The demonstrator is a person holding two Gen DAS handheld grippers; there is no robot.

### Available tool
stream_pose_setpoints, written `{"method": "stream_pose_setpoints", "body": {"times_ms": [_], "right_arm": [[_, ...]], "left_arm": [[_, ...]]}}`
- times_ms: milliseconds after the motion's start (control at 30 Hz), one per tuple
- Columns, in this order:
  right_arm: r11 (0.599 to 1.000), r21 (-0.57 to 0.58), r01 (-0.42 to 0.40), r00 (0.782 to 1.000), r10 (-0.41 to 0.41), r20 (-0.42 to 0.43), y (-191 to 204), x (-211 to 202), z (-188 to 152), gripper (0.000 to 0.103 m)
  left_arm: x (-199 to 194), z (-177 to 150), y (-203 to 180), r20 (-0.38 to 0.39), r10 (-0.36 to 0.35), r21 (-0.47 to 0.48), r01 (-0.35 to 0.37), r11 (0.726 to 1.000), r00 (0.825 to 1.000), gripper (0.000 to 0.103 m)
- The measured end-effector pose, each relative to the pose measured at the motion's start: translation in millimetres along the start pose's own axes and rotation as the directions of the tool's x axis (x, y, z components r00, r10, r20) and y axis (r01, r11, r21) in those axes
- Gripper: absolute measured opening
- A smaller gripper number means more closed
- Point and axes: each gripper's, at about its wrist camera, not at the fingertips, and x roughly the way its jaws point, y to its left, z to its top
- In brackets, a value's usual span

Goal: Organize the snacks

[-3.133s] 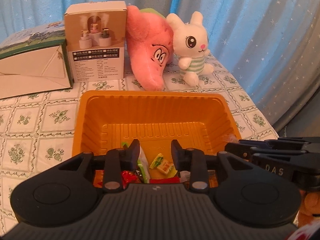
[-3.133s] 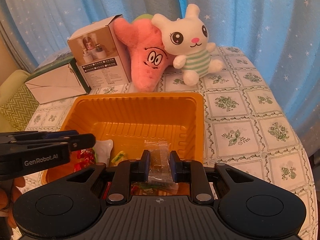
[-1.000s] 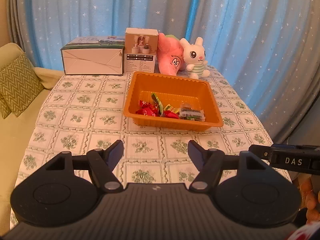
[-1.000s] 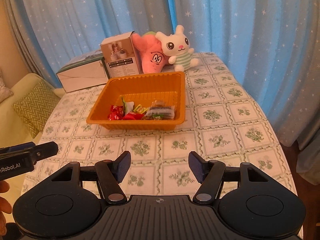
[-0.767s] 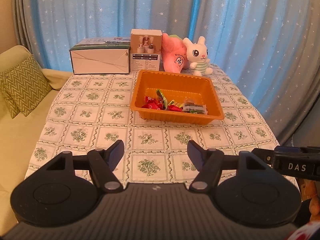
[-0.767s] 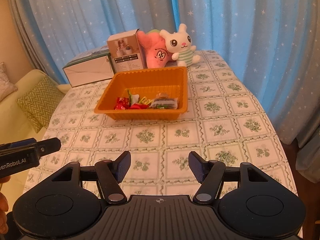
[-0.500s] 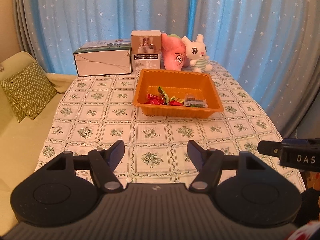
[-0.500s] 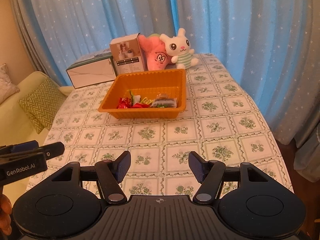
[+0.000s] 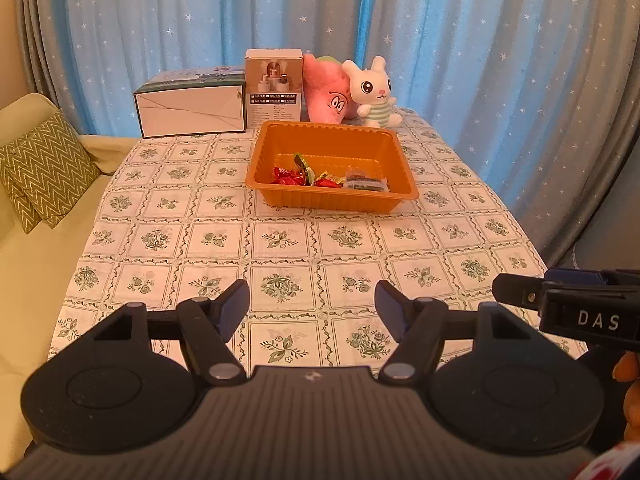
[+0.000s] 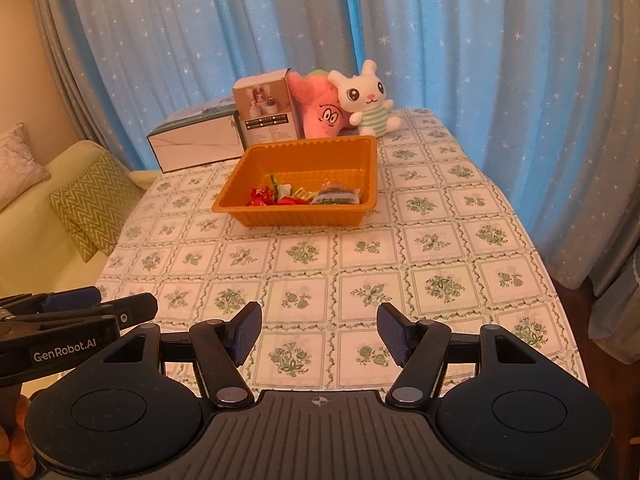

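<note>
Left gripper: jaws spread wide, nothing between them, held above the near edge of the table. Right gripper: likewise spread wide and empty, above the same near edge. The table carries a cloth of white squares with green floral print.

Well beyond both grippers, toward the far end, stands the orange tray, a rectangular plastic tub with ribbed walls and a flat rim, its long axis running across the table. Inside, the snacks lie in a row along the near wall: red foil wrappers at left, a green-and-white packet and yellow pieces in the middle, a clear flat packet at right, lying lengthwise with the tray.

Behind the tray: a low white carton, an upright printed box, a pink plush and a white rabbit plush, backed by a blue star-patterned curtain.
</note>
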Motion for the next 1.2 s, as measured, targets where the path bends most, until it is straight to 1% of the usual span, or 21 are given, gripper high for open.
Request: {"method": "stream_pose_setpoints", "body": {"times_ms": [367, 1200], "right_arm": [[1.0, -0.004, 0.0, 1.0, 0.0, 0.002, 4.1, -9.2, -6.5, 0.064], [1.0, -0.004, -0.005, 1.0, 0.005, 0.009, 4.6, -10.7, -3.2, 0.064]], "left_arm": [[-7.3, -2.3, 2.3, 0.0, 0.001, -0.016, -0.001, 1.0, 1.0, 0.067], [-10.1, 0.0, -3.0, 0.004, -0.007, 0.002, 0.007, 1.0, 1.0, 0.067]]}}
